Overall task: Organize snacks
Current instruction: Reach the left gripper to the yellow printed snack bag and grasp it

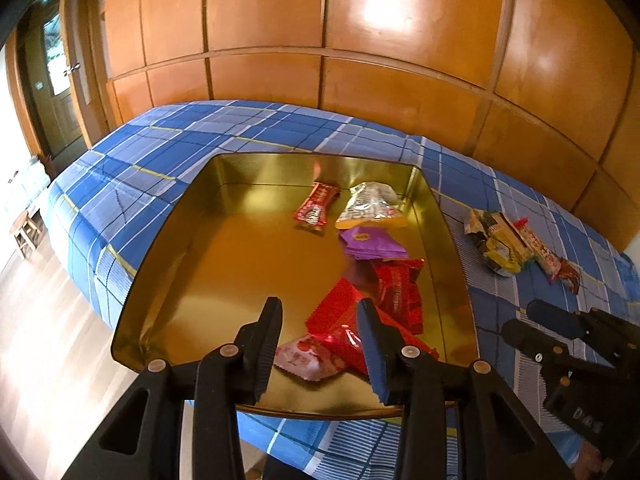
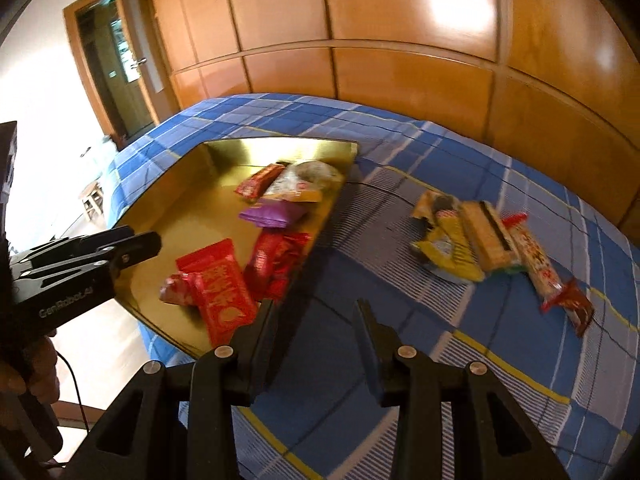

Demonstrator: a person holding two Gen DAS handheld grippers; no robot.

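We judge that the work is a little more than half done: several snacks lie already in the gold tin tray (image 1: 168,280), and a small pile (image 2: 480,244) waits on the bed (image 2: 400,360), well apart from the tray on its right side. In the tray we count about six packets. At the far end there is a small red packet (image 1: 315,209) beside a clear bag with a yellow edge (image 1: 370,206). Nearer to us lies a purple packet (image 1: 372,245), then a shiny red packet (image 1: 400,292), then a flat red packet with gold letters (image 2: 220,288), and a pink packet (image 1: 308,358) partly under it. All of them stay along the right half of the tray; the left half shows only bare metal. The pile on the bed has some yellow wrappers, a tan bar and a long red and white stick (image 2: 548,276), maybe four or five pieces, but we cannot count them surely because the picture is blurred. The left tool (image 1: 320,320) hangs over the near edge of the tray, its jaws apart, with nothing between them. The right tool (image 2: 316,320) is over the bed just beside the tray, also spread wide and carrying nothing. What remains, in our opinion, is to bring the pile into the tray.
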